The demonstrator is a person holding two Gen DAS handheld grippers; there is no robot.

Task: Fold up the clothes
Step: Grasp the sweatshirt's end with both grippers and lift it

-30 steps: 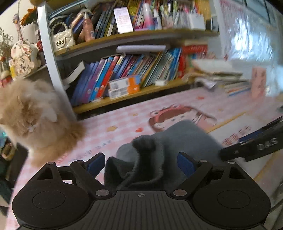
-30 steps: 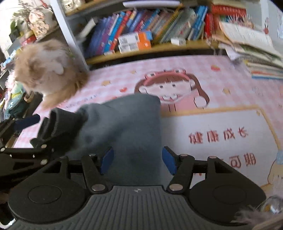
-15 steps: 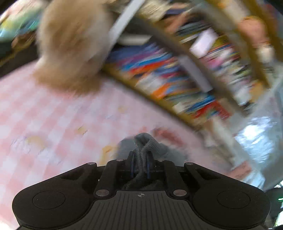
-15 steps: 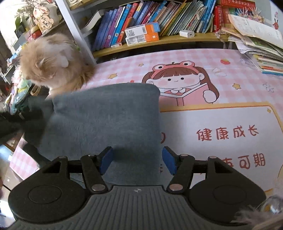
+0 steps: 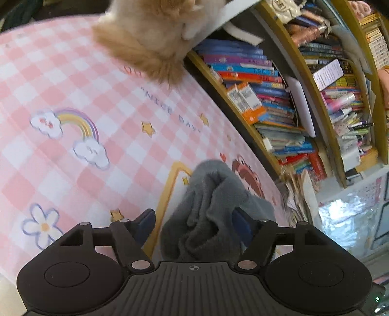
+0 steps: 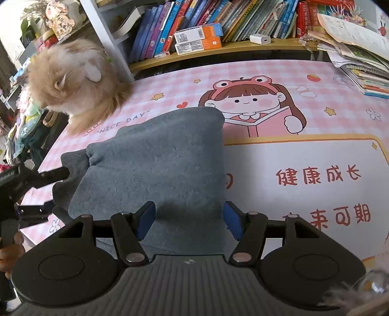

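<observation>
A fluffy cat (image 6: 73,82) sits at the left, its face hidden. The left gripper (image 5: 194,226) is opening around bunched grey cloth (image 6: 155,160) lying on the pink checked mat (image 6: 316,80). The right gripper (image 6: 189,218) stands apart over the cloth. Crowded bookshelves (image 6: 206,29) run behind.

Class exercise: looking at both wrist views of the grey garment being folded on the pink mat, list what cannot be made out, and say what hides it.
- Grey garment: its near edge, right wrist view, hidden by the right gripper.
- Cat: its head, left wrist view, cut off by the top edge.
- Left gripper, jaws opening: its right finger, covered by bunched cloth.
- Book spines: titles too small.
</observation>
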